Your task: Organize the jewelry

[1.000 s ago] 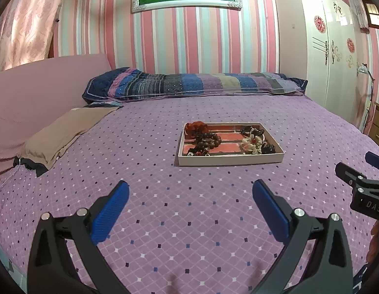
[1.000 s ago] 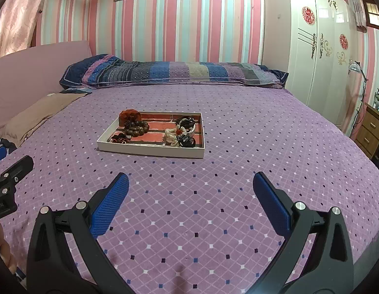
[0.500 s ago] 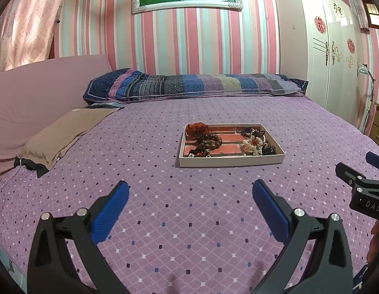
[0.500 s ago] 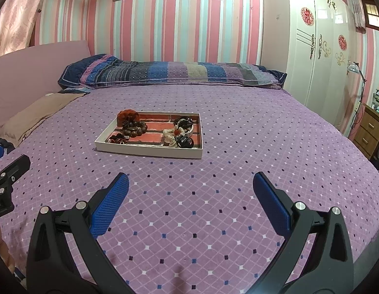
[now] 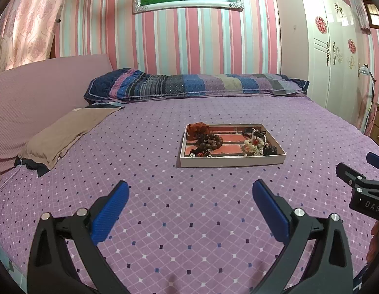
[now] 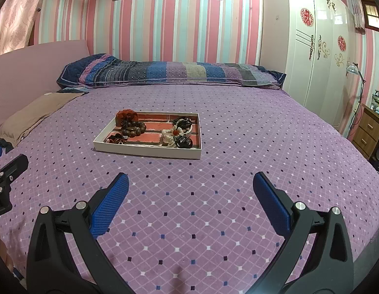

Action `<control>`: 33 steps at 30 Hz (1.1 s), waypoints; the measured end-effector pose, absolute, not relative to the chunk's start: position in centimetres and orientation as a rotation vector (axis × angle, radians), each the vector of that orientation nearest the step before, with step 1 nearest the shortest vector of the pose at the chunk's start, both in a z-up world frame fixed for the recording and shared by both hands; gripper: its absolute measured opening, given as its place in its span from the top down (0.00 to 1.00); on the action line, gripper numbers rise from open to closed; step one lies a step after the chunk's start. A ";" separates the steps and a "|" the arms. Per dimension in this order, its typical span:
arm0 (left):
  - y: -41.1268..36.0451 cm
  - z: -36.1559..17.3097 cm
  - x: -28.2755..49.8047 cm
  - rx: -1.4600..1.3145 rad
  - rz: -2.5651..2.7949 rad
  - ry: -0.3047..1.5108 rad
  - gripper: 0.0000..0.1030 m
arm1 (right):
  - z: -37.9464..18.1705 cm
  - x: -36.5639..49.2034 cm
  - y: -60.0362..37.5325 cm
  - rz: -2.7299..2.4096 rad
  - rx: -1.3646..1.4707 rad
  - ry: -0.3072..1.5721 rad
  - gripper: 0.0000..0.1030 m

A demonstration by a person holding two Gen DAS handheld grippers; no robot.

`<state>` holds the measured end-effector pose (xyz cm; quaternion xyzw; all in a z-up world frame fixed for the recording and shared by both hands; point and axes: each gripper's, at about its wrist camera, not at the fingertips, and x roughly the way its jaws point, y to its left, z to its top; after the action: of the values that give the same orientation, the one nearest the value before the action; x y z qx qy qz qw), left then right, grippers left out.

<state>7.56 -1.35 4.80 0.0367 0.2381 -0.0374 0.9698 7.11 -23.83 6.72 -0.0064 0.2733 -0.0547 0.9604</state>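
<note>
Shallow rectangular cardboard tray [image 5: 232, 163] holds round wooden beads [image 5: 210, 140] on quilted bedspread [image 5: 189, 220].

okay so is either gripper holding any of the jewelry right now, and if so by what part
Nothing is held. The left gripper and the right gripper are both open and empty above the bedspread, short of the jewelry tray.
</note>
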 end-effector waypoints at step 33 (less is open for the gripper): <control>-1.1 4.6 7.8 0.069 -0.061 0.493 0.04 | 6.3 7.6 -24.0 -0.110 -0.006 0.564 0.04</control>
<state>7.77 -1.09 4.64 0.0341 0.2441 -0.0300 0.9687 7.61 -24.00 6.28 -0.0029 0.2783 -0.0545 0.9589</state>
